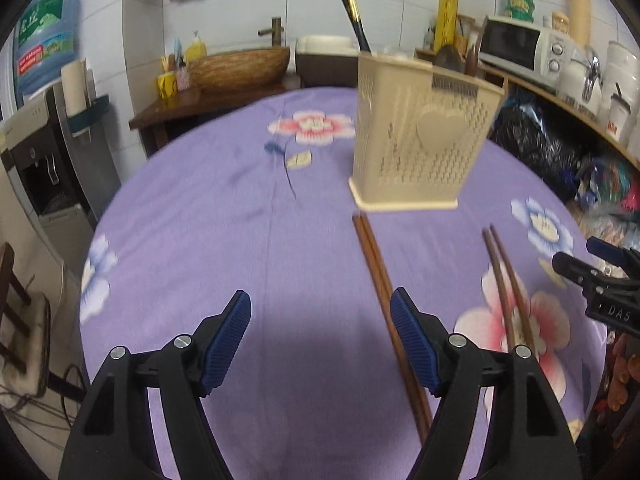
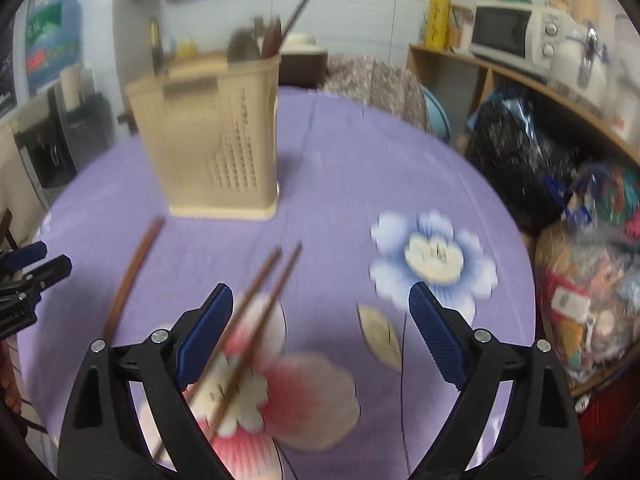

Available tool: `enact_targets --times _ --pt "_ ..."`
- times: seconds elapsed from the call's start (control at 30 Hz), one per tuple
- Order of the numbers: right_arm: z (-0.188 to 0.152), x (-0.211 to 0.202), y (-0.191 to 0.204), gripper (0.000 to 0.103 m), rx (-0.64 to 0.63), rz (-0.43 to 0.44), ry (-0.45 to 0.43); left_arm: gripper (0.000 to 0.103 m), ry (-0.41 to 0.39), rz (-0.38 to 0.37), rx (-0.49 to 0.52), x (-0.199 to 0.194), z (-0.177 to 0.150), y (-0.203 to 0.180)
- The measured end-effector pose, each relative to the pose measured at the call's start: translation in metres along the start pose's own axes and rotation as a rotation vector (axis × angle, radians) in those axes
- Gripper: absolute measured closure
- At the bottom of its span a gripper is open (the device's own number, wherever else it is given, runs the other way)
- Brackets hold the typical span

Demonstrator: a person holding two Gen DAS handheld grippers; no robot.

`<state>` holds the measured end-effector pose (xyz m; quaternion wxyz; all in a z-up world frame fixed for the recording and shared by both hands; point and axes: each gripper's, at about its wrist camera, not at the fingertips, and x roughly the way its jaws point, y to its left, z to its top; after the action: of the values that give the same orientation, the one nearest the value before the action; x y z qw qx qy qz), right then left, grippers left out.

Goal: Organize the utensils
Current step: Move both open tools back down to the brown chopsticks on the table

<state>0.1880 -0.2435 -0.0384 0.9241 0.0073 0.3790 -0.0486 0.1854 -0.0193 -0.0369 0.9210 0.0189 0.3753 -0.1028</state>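
A beige perforated utensil holder (image 1: 424, 148) stands on the purple flowered tablecloth (image 1: 240, 220), with dark utensils sticking out of it. It also shows in the right wrist view (image 2: 216, 140). One pair of brown chopsticks (image 1: 380, 280) lies in front of it, running under my left gripper's right finger. A second pair (image 1: 508, 284) lies further right; in the right wrist view this pair (image 2: 256, 320) lies just inside my right gripper's left finger. My left gripper (image 1: 320, 312) is open and empty. My right gripper (image 2: 322, 304) is open and empty, and shows at the left wrist view's right edge (image 1: 600, 272).
A wooden shelf with a white microwave (image 1: 524, 46) and jars runs along the right. Bags (image 2: 520, 160) are piled beside the table's right edge. A sink counter with a wooden basin (image 1: 240, 66) and a water dispenser (image 1: 44, 152) stand at the left.
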Motion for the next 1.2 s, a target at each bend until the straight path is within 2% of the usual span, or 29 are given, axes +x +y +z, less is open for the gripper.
enact_targets --times 0.13,0.33,0.83,1.2 --pt "-0.026 0.004 0.003 0.014 -0.002 -0.001 0.067 0.036 0.05 -0.037 -0.001 0.005 -0.019 -0.007" --pt "-0.037 0.001 0.01 0.008 -0.004 0.014 0.088 0.041 0.095 -0.059 -0.002 0.011 -0.035 -0.018" --pt "-0.045 0.007 0.028 0.008 -0.062 -0.002 0.142 0.045 0.109 -0.039 0.013 0.009 -0.037 -0.024" --pt "-0.047 0.008 0.024 0.007 -0.042 -0.003 0.148 0.045 0.113 -0.011 0.046 0.013 -0.037 -0.03"
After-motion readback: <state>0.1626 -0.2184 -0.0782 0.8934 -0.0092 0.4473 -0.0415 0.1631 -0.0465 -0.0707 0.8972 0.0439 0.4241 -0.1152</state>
